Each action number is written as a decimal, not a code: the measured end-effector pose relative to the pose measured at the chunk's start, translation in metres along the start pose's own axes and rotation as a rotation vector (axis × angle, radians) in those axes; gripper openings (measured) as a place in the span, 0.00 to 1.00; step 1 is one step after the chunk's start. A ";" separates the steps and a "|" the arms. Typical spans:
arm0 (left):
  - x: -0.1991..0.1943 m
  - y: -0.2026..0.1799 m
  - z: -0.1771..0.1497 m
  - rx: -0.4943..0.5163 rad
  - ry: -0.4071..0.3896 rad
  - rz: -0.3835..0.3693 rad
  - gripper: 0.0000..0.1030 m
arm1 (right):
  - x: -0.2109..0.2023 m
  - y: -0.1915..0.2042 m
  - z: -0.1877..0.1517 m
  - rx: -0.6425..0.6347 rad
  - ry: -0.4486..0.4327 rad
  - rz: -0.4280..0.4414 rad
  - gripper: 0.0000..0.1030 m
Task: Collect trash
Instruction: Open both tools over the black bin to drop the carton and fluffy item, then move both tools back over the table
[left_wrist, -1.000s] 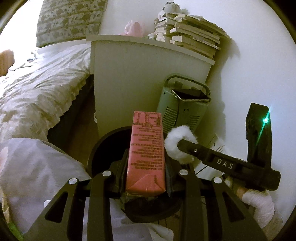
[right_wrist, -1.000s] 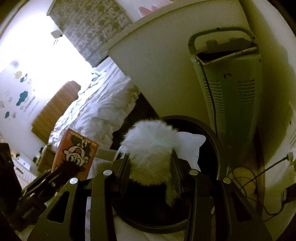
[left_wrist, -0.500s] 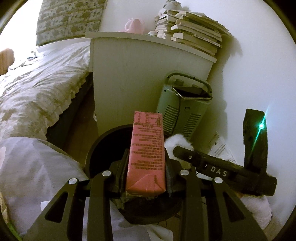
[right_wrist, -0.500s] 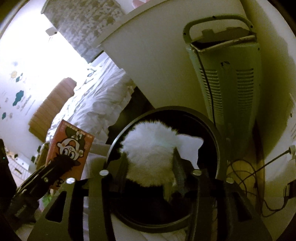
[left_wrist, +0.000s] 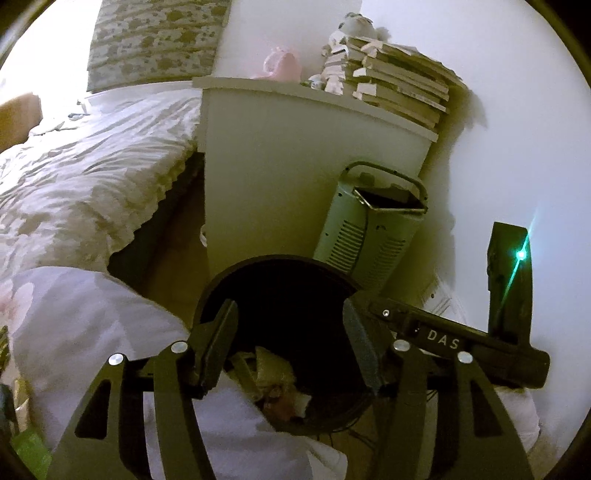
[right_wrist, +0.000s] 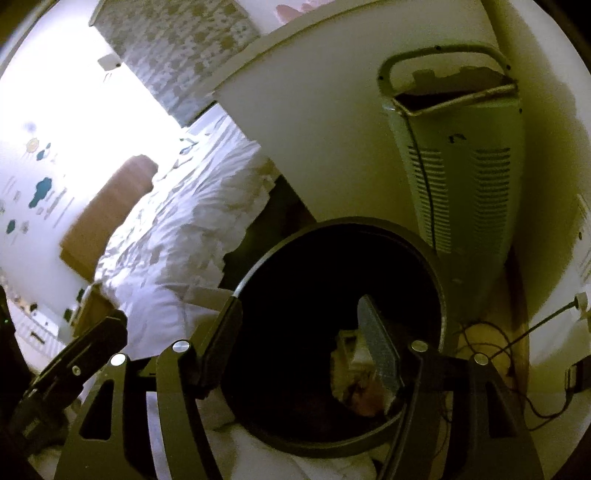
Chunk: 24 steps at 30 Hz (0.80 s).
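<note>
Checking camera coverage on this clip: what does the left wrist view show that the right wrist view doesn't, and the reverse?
Only the left wrist view shows the stack of books on the cabinet and the right gripper from the side. Only the right wrist view shows the wall stickers, the cables on the floor and the left gripper from the side. Both show the black bin with trash inside, the heater, the bed, and their own gripper open above the bin.

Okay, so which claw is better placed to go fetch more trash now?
Neither clearly: left claw and right claw both hang open and empty over the round black bin.
</note>
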<state>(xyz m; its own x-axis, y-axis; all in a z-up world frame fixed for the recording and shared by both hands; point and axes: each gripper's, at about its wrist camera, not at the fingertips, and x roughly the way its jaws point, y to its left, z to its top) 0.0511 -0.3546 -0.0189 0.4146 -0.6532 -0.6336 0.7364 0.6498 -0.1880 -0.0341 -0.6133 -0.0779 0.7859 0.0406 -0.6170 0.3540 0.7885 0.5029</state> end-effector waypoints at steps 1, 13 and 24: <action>-0.004 0.002 -0.001 -0.003 -0.003 0.004 0.58 | 0.000 0.002 0.000 -0.007 0.001 0.004 0.64; -0.085 0.047 -0.038 -0.011 -0.039 0.060 0.73 | -0.003 0.079 -0.019 -0.178 0.066 0.130 0.69; -0.185 0.127 -0.120 0.147 0.024 0.180 0.73 | 0.005 0.197 -0.082 -0.498 0.288 0.361 0.69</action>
<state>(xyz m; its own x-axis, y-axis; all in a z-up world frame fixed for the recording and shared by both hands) 0.0041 -0.1046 -0.0162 0.5345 -0.5211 -0.6654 0.7223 0.6904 0.0395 -0.0018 -0.4075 -0.0320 0.6199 0.4618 -0.6344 -0.2347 0.8806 0.4116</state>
